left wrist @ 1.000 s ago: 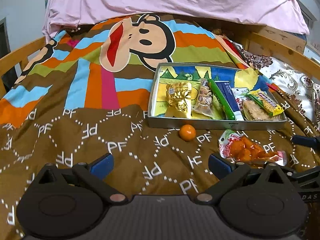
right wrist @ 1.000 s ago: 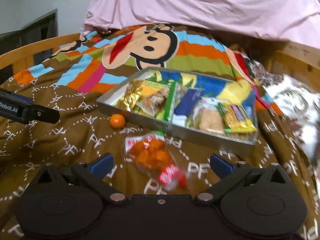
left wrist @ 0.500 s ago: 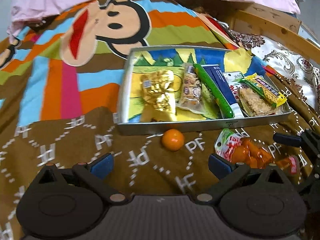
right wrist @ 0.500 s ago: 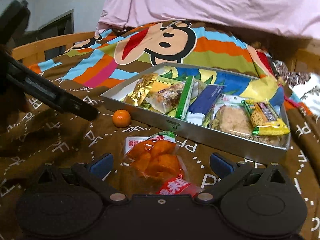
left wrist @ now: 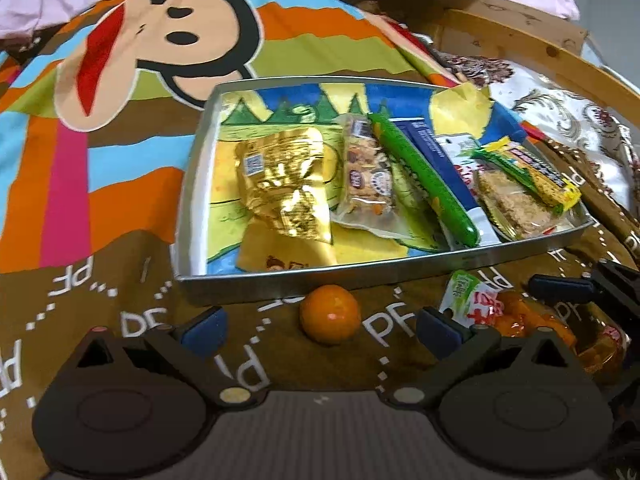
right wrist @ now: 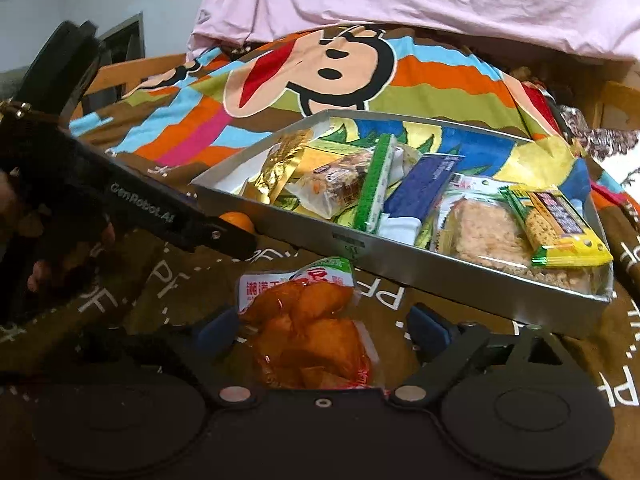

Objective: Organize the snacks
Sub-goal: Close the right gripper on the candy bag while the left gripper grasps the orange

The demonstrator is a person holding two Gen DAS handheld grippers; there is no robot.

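Your left tongs (left wrist: 320, 328) are spread wide, and the small round orange fruit (left wrist: 329, 314) sits on the bed blanket between the two blue tips, touching neither one. The fruit lies just in front of the shiny silver metal tray (left wrist: 188, 200), near its front wall.

Your right tongs (right wrist: 322, 326) are spread wide too. The see-through bag of orange snack pieces (right wrist: 308, 332) lies between their blue tips, flat on the brown blanket with white letters (right wrist: 616, 380). One end of the bag has a green and white label, and that end points at the tray.

Inside the tray you have a crinkly gold foil packet (left wrist: 286, 184), a clear bag of mixed nuts (left wrist: 366, 178), a long green stick pack (left wrist: 424, 182), a dark blue flat pack (left wrist: 430, 150), a clear-wrapped pale crumbly cake (left wrist: 510, 206) and a yellow and green wrapped bar (left wrist: 532, 174). They lie side by side and some overlap.

From the right camera, the left tool's black arm covers most of the fruit.
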